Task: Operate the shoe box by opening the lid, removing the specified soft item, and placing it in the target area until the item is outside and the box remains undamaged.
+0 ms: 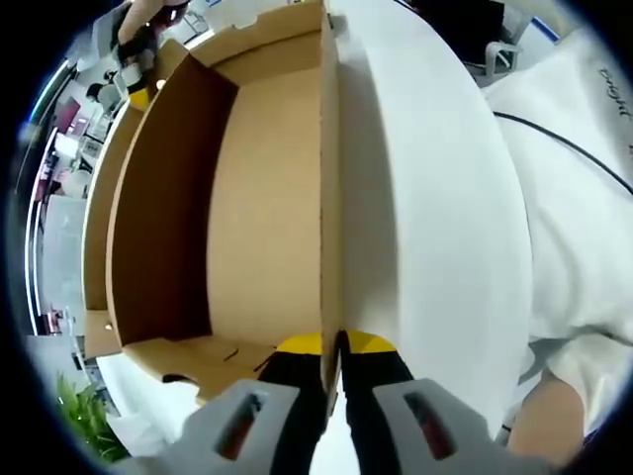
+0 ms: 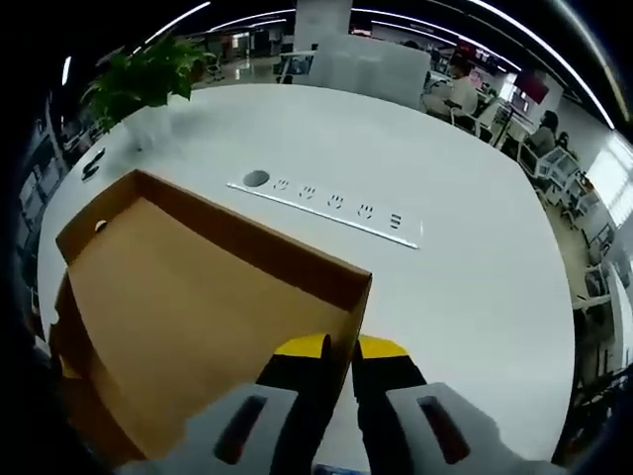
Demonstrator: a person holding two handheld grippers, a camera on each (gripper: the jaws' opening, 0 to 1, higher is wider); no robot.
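Note:
The brown cardboard shoe box (image 1: 257, 198) lies open toward me, and its inside is bare cardboard. My left gripper (image 1: 334, 348) is shut on the edge of one box wall (image 1: 329, 198), which runs straight up between the yellow-tipped jaws. At the box's far corner a grey and yellow shape (image 1: 136, 79) looks like the other gripper. In the right gripper view, my right gripper (image 2: 341, 351) is shut on the raised rim at a corner of the cardboard panel (image 2: 188, 307), which spreads left and down from the jaws.
The box rests on a large white table (image 2: 445, 228) with a strip of cable ports (image 2: 326, 208). A person in a white shirt (image 1: 574, 198) stands close on the right. A green plant (image 2: 148, 74) sits at the table's far left. People and chairs (image 2: 465, 94) are behind.

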